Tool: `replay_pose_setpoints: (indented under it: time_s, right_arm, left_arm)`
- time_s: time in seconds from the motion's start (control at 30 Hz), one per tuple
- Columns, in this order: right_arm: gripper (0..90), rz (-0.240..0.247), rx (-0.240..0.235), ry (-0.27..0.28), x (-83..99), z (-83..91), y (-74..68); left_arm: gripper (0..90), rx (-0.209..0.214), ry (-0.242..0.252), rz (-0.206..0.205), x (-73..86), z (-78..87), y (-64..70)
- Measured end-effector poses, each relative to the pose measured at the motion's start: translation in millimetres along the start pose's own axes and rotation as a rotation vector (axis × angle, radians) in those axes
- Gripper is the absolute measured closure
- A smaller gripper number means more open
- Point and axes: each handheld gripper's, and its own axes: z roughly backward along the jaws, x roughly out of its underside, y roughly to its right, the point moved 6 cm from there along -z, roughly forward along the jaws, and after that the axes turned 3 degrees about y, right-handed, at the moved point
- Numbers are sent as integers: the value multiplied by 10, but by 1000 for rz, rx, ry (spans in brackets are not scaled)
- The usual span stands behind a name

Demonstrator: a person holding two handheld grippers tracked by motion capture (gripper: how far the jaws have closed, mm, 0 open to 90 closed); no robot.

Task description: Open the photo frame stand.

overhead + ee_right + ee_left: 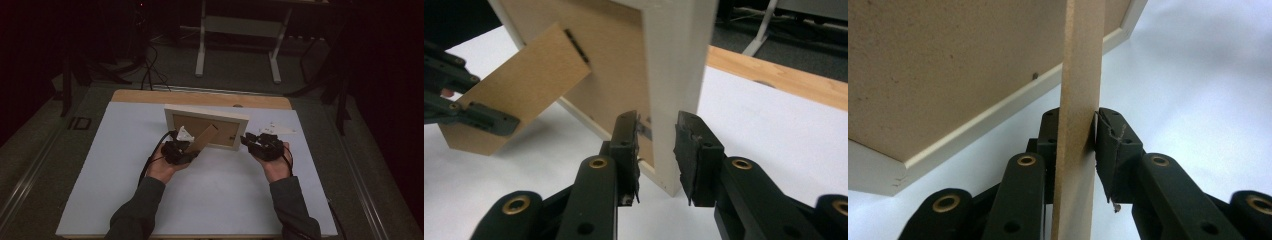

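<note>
A picture frame point(206, 127) stands upright on the white board point(125, 165), a little above the middle of the high view, with its brown back side turned toward the person. From this back a brown cardboard stand point(205, 137) comes out and leans down to the left. The left gripper point(181, 151) is at the lower left of the frame, and in the left gripper view its two black jaws are pressed on both sides of the thin edge of the stand point(1078, 120), so it is grasping the stand. The back of the frame point(948, 65) takes the upper left of that view, with its pale border running slanted below it. The right gripper point(250, 140) is at the right end of the frame in the high view. In the right gripper view its jaws stand on both sides of the pale side bar of the frame point(671, 90), near the lower corner; a narrow gap shows between the bar and the jaws, so this claw is released, around the bar and not clenched on it. At the left of the same view the stand point(519, 110) shows flat, with the left gripper point(484, 117) holding its lower end. Some small white paper pieces point(277, 129) lie on the board just right of the frame. The wooden table edge point(200, 97) shows behind the board at the top.
</note>
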Motion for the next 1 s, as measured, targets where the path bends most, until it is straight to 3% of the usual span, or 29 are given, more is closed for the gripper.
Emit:
replay_pose_setpoints:
  time_s: [1.0]
  right_arm:
    - [681,-6,-48,-10,170,65,-55]
  left_arm:
    - [767,47,14,-26,96,70,278]
